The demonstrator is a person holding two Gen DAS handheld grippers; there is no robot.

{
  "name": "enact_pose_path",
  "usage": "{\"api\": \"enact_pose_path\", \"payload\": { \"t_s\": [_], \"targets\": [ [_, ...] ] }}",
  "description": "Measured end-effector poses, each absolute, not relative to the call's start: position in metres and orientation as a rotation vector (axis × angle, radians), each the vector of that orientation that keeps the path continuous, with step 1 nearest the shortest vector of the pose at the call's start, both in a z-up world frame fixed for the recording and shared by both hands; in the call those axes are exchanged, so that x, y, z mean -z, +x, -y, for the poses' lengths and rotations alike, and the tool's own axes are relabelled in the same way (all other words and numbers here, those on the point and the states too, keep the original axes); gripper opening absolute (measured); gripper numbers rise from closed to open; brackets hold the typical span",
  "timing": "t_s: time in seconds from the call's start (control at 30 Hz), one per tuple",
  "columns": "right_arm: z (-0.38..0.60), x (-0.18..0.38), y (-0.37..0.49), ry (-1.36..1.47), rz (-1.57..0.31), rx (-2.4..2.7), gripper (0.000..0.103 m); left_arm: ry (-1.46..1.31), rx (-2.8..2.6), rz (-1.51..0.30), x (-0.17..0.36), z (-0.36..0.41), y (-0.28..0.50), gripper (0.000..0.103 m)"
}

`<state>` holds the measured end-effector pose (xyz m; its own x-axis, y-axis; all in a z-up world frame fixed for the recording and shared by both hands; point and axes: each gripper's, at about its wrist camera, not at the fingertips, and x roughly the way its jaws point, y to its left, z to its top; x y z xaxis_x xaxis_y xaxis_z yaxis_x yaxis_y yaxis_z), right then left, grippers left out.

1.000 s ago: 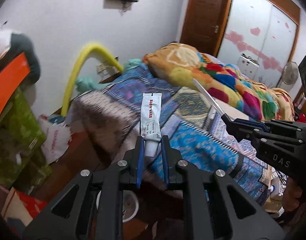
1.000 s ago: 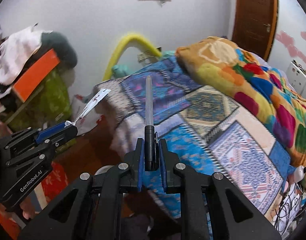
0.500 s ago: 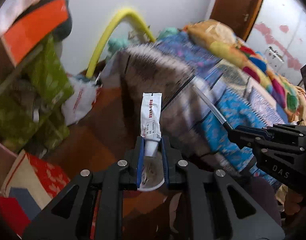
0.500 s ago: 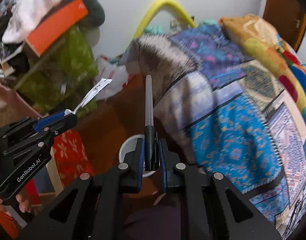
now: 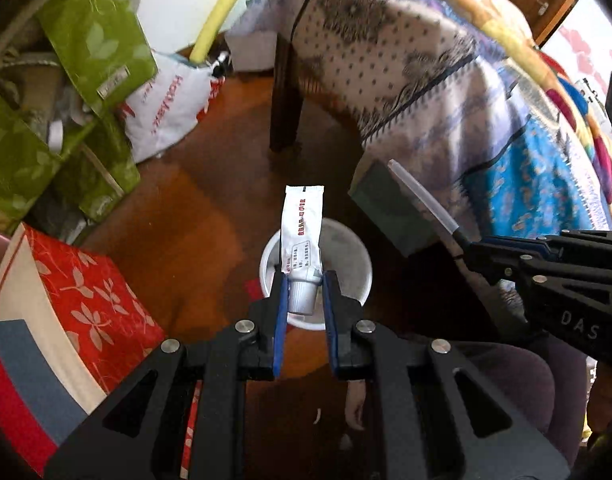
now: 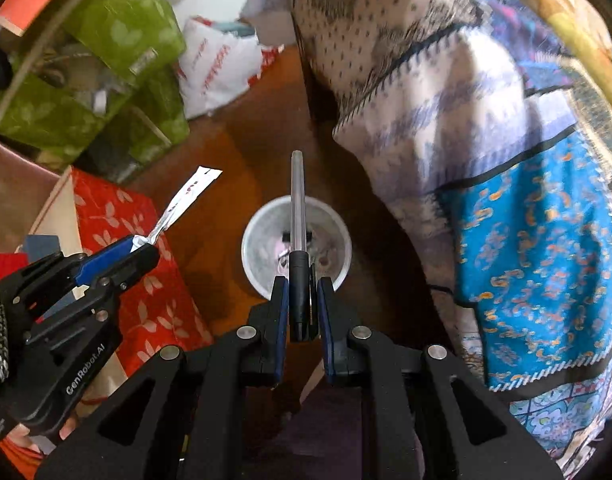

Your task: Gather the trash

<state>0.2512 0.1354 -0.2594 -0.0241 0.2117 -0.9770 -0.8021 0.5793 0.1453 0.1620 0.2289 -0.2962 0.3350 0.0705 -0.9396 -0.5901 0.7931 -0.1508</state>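
Note:
My left gripper [image 5: 302, 280] is shut on the cap end of a white tube [image 5: 302, 236] with red print, which sticks out ahead of the pads. My right gripper [image 6: 302, 284] is shut on the black end of a clear pen [image 6: 297, 204]. Both point steeply down over a small white bin [image 6: 254, 232] on the wooden floor; the bin [image 5: 357, 256] lies right under the tube, and some scraps show at its bottom. In the right wrist view the left gripper [image 6: 142, 246] and tube [image 6: 188, 198] sit at the left. The right gripper [image 5: 471, 246] and pen [image 5: 421, 200] show in the left wrist view.
A bed draped in patterned blankets [image 6: 485, 160] fills the right, with a dark leg [image 5: 284, 92] near the bin. Green bags [image 5: 58, 92], a white plastic bag [image 5: 166, 100] and a red leaf-patterned box [image 5: 86, 300] crowd the left. A yellow hose [image 5: 218, 16] arcs by the wall.
Both grippers have dropped and tilted from facing the bed to pointing down at the floor. The white bin has come into view below them. Tube and pen stay gripped.

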Motion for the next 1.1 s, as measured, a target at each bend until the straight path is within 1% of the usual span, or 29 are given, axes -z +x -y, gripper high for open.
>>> {"api": "enact_pose_path", "payload": {
  "t_s": [0.17, 0.33, 0.47, 0.53, 0.57, 0.6, 0.63, 0.87, 1.1],
  "targets": [
    [-0.148, 0.286, 0.256, -0.586, -1.428, -0.86, 0.013, -0.527, -0.444, -1.21, 0.319, -0.232, 0.175, 0.016],
    [-0.157, 0.294, 0.263, -0.622, -1.45, -0.855, 0.014, -0.526, -0.439, -1.229, 0.332, -0.234, 0.191, 0.016],
    [-0.163, 0.298, 0.272, -0.591, -1.473, -0.877, 0.015, -0.537, -0.438, -1.219, 0.337, -0.237, 0.203, 0.017],
    [-0.163, 0.3, 0.276, -0.575, -1.493, -0.875, 0.026, -0.568, -0.448, -1.24, 0.342, -0.241, 0.206, 0.026],
    [-0.163, 0.3, 0.278, -0.567, -1.501, -0.874, 0.037, -0.58, -0.451, -1.245, 0.343, -0.242, 0.206, 0.03],
    [-0.163, 0.3, 0.279, -0.561, -1.5, -0.873, 0.041, -0.588, -0.454, -1.241, 0.343, -0.243, 0.205, 0.031],
    [-0.162, 0.297, 0.278, -0.556, -1.484, -0.873, 0.041, -0.589, -0.456, -1.239, 0.342, -0.243, 0.204, 0.031],
    [-0.148, 0.267, 0.272, -0.561, -1.392, -0.903, 0.041, -0.512, -0.451, -1.219, 0.316, -0.237, 0.189, 0.031],
    [-0.111, 0.208, 0.262, -0.495, -1.235, -0.902, 0.041, -0.471, -0.446, -1.101, 0.251, -0.227, 0.169, 0.031]
  ]
}}
